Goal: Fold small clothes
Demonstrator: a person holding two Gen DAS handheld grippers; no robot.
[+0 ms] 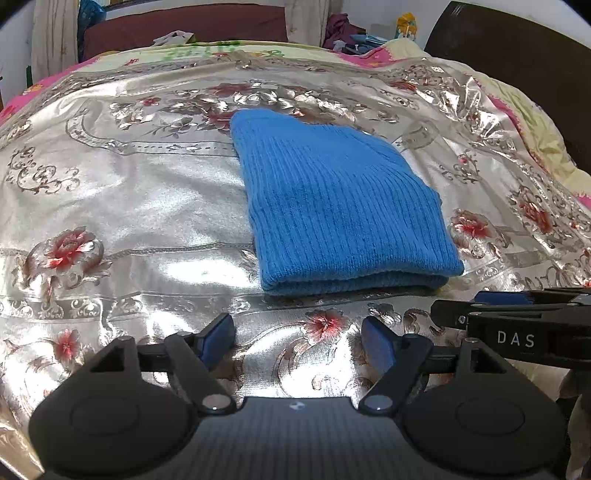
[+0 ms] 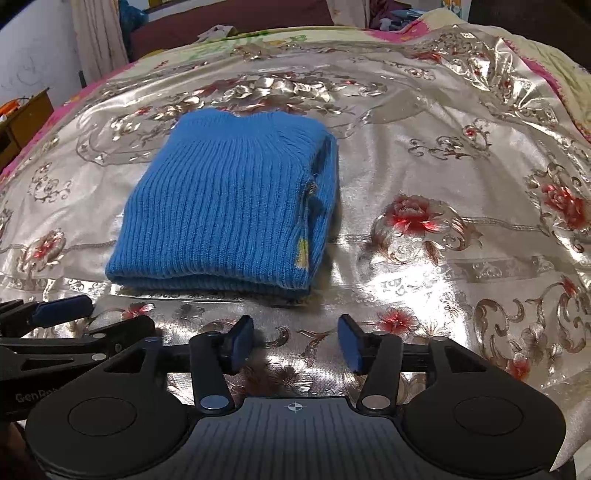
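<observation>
I see the folded blue sweater (image 2: 229, 206) lying lengthwise, collar toward twelve o'clock, its underside hidden, while my left gripper (image 1: 299, 341) and right gripper (image 2: 295, 345) both gape empty.

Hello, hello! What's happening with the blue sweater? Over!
Left gripper open, empty. Right gripper open, empty. Blue sweater folded, lying on the shiny flowered cloth, untouched. Nothing in the way.

Folded sweater (image 1: 343, 206) on bedspread (image 1: 129, 206), beyond both grippers.

Shiny floral bedspread (image 1: 147, 184), maroon headboard (image 1: 184, 26), pale curtain (image 1: 51, 37).
</observation>
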